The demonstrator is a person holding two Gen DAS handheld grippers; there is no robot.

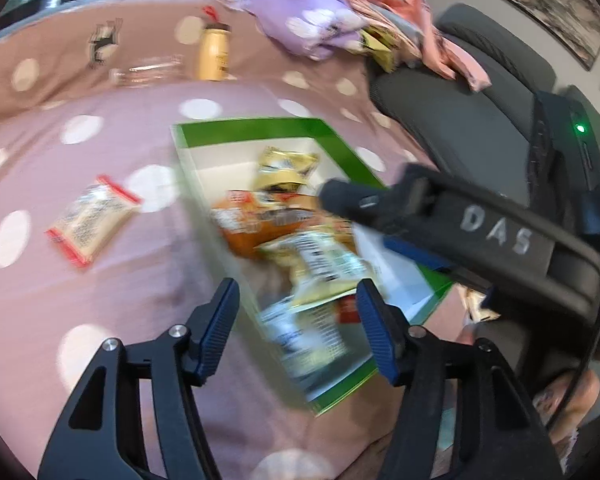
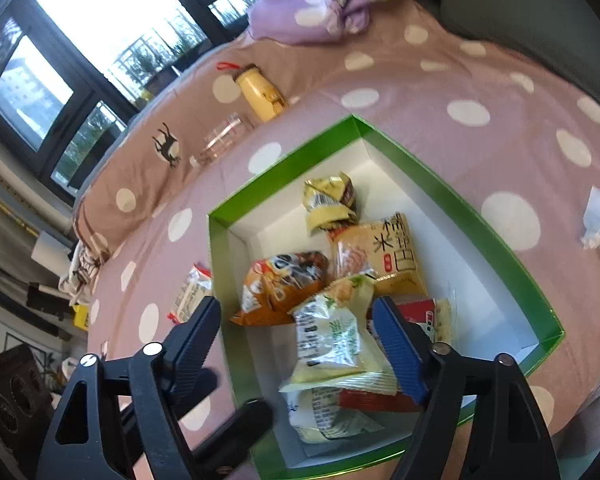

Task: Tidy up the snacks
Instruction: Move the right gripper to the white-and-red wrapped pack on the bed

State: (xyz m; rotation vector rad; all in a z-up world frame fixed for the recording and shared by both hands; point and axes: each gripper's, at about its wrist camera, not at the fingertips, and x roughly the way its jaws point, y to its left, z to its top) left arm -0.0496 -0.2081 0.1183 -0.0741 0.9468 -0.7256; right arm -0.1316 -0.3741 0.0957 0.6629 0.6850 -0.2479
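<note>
I am looking down over a bed covered in a pink sheet point(image 2: 440, 80) with white dots; on it sits a shallow green box point(image 2: 472, 216) with a white inside, and most of the snacks are already in it. My left gripper point(image 1: 298, 320) is spread, with nothing pressed between its blue pads; below it lie the box's near wall and some blurred packets, none of them pinched. My right gripper point(image 2: 300, 340) is spread too, hovering above a pale green-and-white packet point(image 2: 332, 340) that lies loose on the pile; its pads do not touch it.

Inside the box I see an orange bag point(image 2: 280, 288), a tan packet point(image 2: 384, 256) with large dark characters, a small crumpled gold wrapper point(image 2: 330, 200) near the far corner, and a red-edged packet point(image 2: 424, 312) partly hidden behind my right finger. One snack is still outside: a clear packet with red ends point(image 1: 94, 218), lying on the sheet well to the left of the box.

I judge that packet to be the next job, and the left gripper the nearer tool; I would approach it low and along its long axis, close across its narrow width rather than on a crinkly sealed end, lift it clear of the green wall, and release it over the bare white floor at the far side.
</note>
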